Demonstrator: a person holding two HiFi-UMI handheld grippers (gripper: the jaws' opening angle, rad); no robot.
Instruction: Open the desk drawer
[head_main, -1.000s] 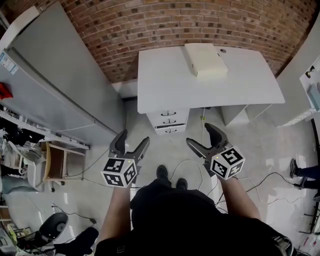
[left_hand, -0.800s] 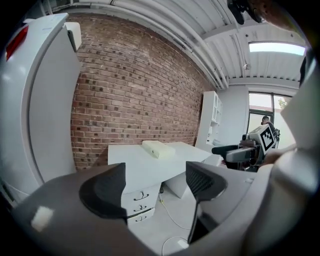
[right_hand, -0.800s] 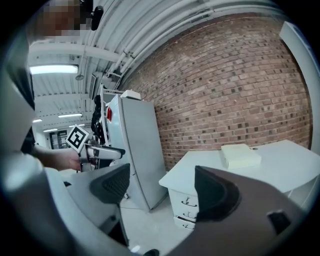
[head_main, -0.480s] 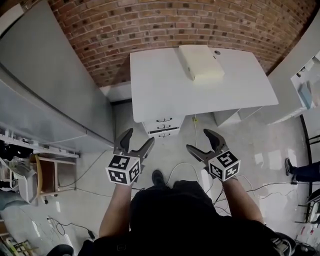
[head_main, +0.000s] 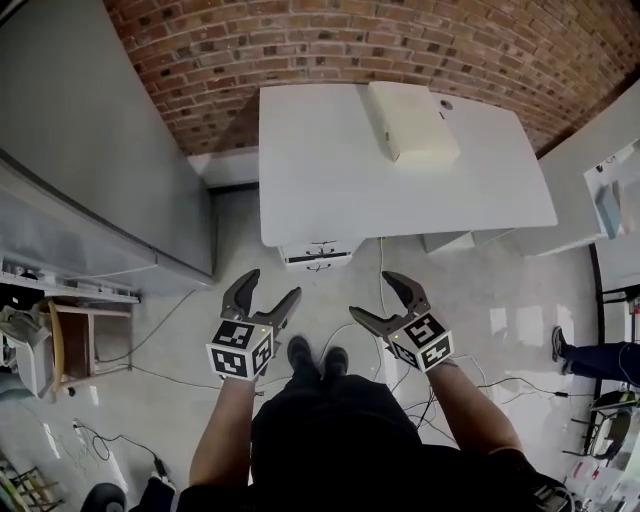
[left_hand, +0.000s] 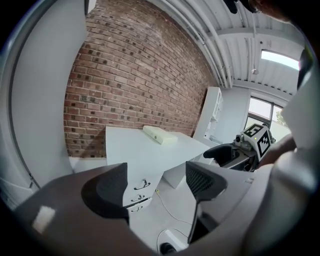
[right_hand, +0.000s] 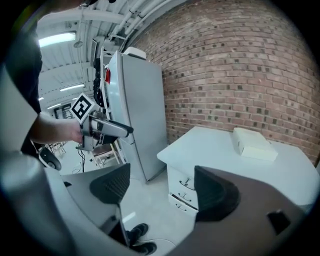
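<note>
While the left gripper (head_main: 272, 287) and right gripper (head_main: 373, 297) hang open and empty, the drawer stack (head_main: 318, 256) sits under the white desk (head_main: 330, 170), at its left end, fronts wide, handles facing the person (head_main: 330, 440).

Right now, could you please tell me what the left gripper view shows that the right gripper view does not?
Only the left gripper view shows the right gripper and a bright window. Only the right gripper view shows the left gripper and a wooden chair beyond it. Both show open, empty tongs, the white desk, its drawers, the cream box and the brick wall.
</note>
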